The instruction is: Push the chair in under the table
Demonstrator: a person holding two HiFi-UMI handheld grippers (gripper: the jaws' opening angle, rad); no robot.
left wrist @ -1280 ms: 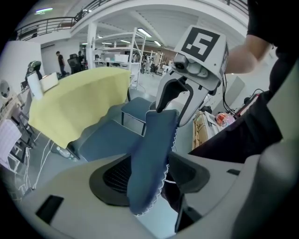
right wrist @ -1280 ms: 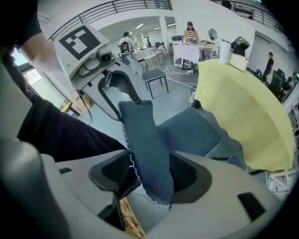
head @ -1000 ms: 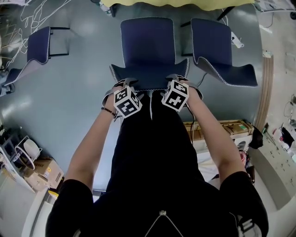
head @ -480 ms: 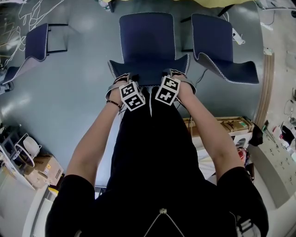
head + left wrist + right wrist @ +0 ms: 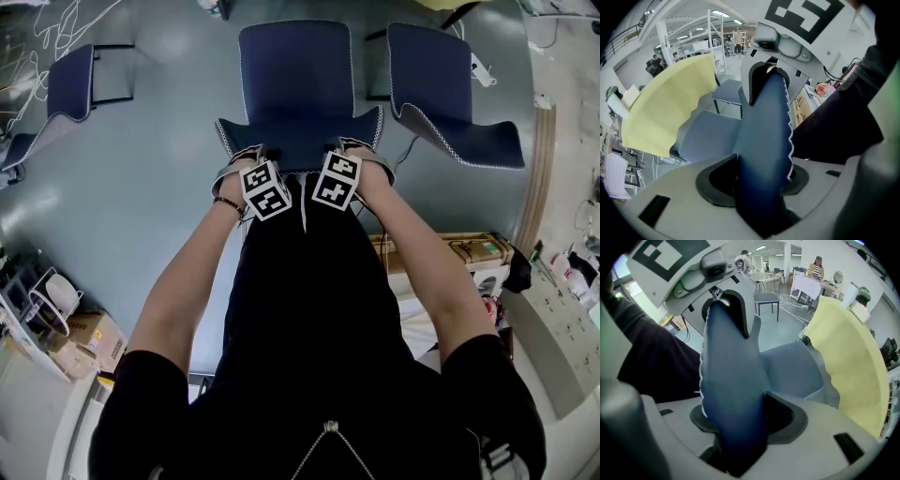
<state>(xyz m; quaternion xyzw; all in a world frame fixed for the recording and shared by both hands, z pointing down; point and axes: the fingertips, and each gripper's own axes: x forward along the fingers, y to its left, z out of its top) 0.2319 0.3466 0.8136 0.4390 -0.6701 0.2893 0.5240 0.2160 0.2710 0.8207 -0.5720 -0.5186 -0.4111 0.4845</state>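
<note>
Where glossy grey floor (image 5: 159, 178) spreads, navy chair (image 5: 296, 84) faces yellow table (image 5: 670, 108).

The chair (image 5: 298, 84) is dark blue, with white zigzag stitching along its edge. The table (image 5: 670, 103) is pale yellow. The left gripper (image 5: 246, 157) and the right gripper (image 5: 354, 150) carry white cubes with black square markers. The floor (image 5: 159, 187) is grey-blue.
</note>
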